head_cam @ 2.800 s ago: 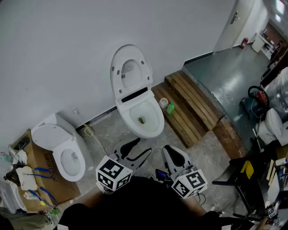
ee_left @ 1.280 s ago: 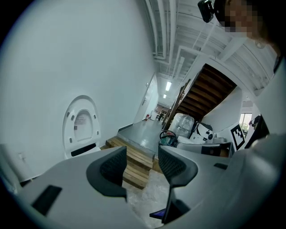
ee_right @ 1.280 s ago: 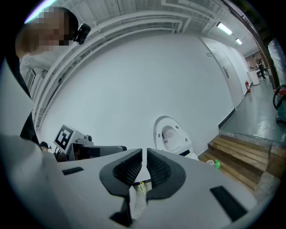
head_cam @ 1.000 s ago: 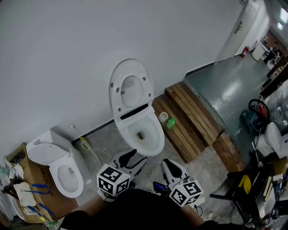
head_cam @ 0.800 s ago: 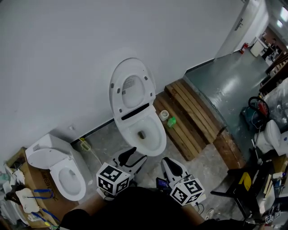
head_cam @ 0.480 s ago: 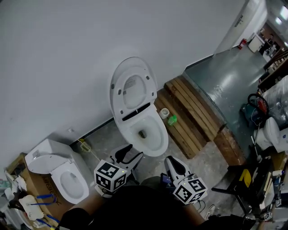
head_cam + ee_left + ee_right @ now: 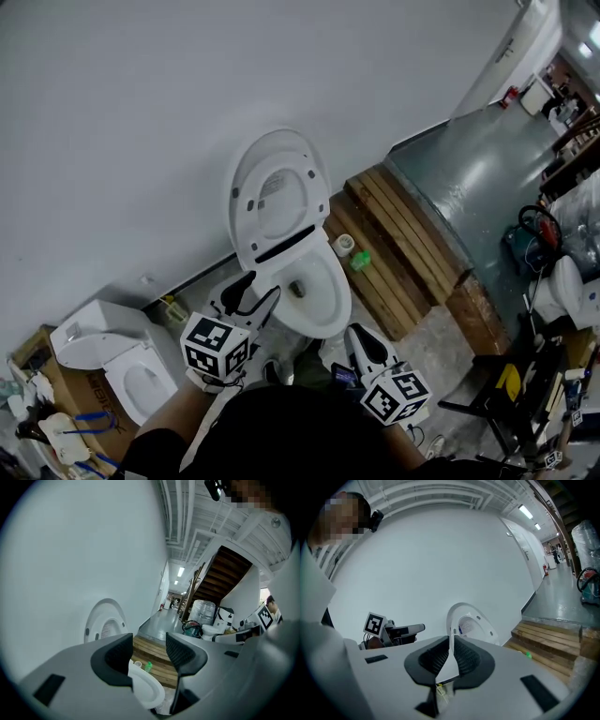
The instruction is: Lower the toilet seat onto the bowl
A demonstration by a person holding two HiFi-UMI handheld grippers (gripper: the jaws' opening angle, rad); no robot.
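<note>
A white toilet stands against the grey wall, its seat [image 7: 275, 190] raised upright over the open bowl [image 7: 317, 292]. My left gripper [image 7: 251, 292] is open and empty, its jaws just left of the bowl's rim and below the seat. From the left gripper view the raised seat [image 7: 106, 626] lies left of the jaws and the bowl [image 7: 146, 691] between them, with the left gripper [image 7: 149, 656] clear of both. My right gripper [image 7: 358, 333] is shut on nothing, low and just in front of the bowl at its right. The right gripper [image 7: 451, 654] faces the seat [image 7: 471, 622].
A wooden pallet [image 7: 403, 239] lies right of the toilet with a tape roll [image 7: 343, 244] and a green bottle [image 7: 360, 260] on it. A second toilet [image 7: 122, 367] sits at lower left beside a cardboard box [image 7: 56, 403]. Clutter fills the far right.
My left gripper has moved forward to the bowl's left side. The right gripper has stayed low and shut. The head camera has shifted slightly.
</note>
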